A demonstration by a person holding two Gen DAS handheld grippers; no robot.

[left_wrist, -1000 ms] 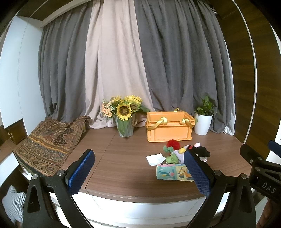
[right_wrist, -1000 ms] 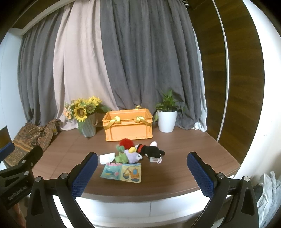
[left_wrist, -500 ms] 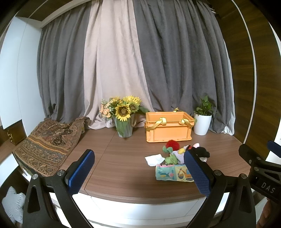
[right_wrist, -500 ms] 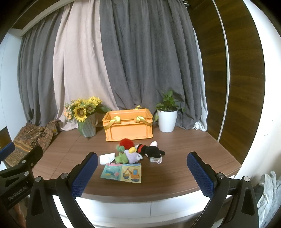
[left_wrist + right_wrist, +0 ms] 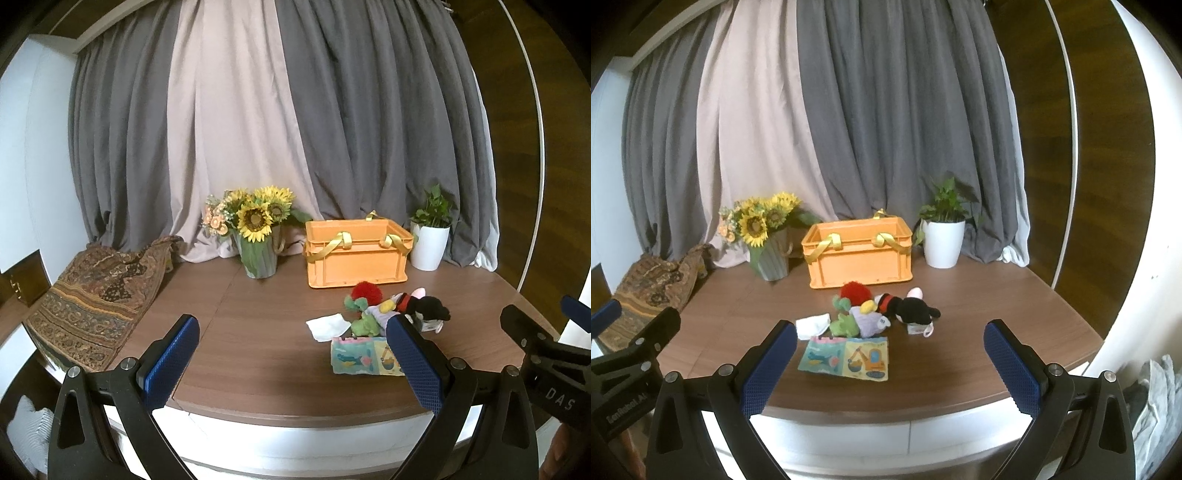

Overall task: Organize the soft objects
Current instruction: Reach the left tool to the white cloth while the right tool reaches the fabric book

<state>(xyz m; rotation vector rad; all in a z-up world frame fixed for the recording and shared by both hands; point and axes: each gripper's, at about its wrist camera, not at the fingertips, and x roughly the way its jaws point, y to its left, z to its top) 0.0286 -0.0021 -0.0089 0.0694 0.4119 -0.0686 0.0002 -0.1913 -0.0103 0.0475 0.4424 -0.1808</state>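
Observation:
A pile of soft toys lies on the brown table: a red pompom toy, a green plush, a lilac plush, a black and white plush, a white cloth and a colourful cloth book. An orange basket with yellow handles stands behind them. The pile also shows in the left wrist view, as does the basket. My left gripper and right gripper are open and empty, held near the table's front edge, short of the toys.
A vase of sunflowers stands left of the basket and a white potted plant right of it. A patterned cloth drapes over the table's left end. Grey and beige curtains hang behind.
Both views have shifted very slightly, as the grippers drift a little. Nothing on the table has moved.

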